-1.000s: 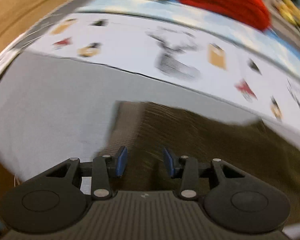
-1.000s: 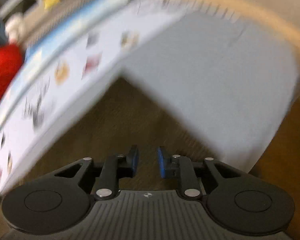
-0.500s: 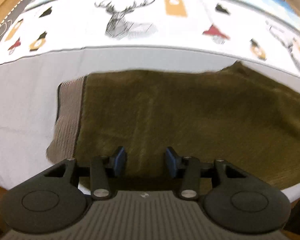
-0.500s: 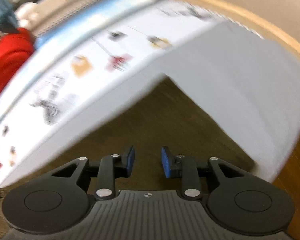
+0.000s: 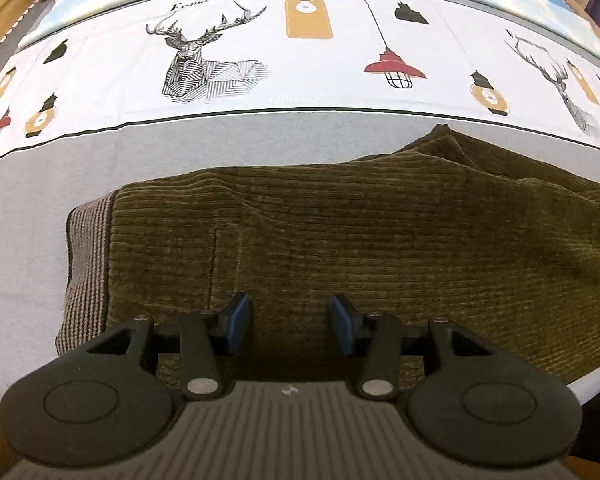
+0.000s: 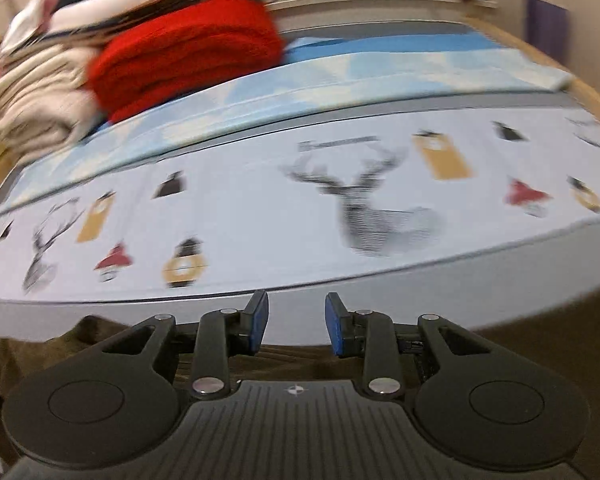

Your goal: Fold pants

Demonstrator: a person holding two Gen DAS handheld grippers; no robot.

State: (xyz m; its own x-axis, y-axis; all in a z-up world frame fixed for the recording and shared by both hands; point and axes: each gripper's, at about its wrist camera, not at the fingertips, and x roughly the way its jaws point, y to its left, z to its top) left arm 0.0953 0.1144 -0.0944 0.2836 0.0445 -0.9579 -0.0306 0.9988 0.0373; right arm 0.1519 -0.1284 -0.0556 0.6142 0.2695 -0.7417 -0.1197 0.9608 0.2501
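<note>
On the bed, nearest the cameras:
Left gripper (image 5: 288,322): points steeply down over the olive-green corduroy pants (image 5: 360,248); its jaws stand partly apart with nothing between the blue pads (image 5: 236,320), having opened a little further during the last second.
Right gripper (image 6: 296,326): tilts down less steeply, above the far edge of the pants (image 6: 300,356); its jaws are apart by a narrower gap and grip nothing, having just been opening too. This view is blurred.
Pants: they lie flat on the plain grey band of the bed sheet (image 5: 28,208), with the striped brown waistband (image 5: 86,264) at the left in the left wrist view and a rumpled fold rising at the far right.
Middle distance: the white printed part of the sheet (image 5: 300,76) carries a line-drawn stag (image 5: 198,62), hanging lamps and orange tags.
Far end: a light blue sheet (image 6: 380,76) lies beyond the print; on it rests a folded red knitted blanket (image 6: 184,56), touching a stack of cream folded textiles (image 6: 36,96).
</note>
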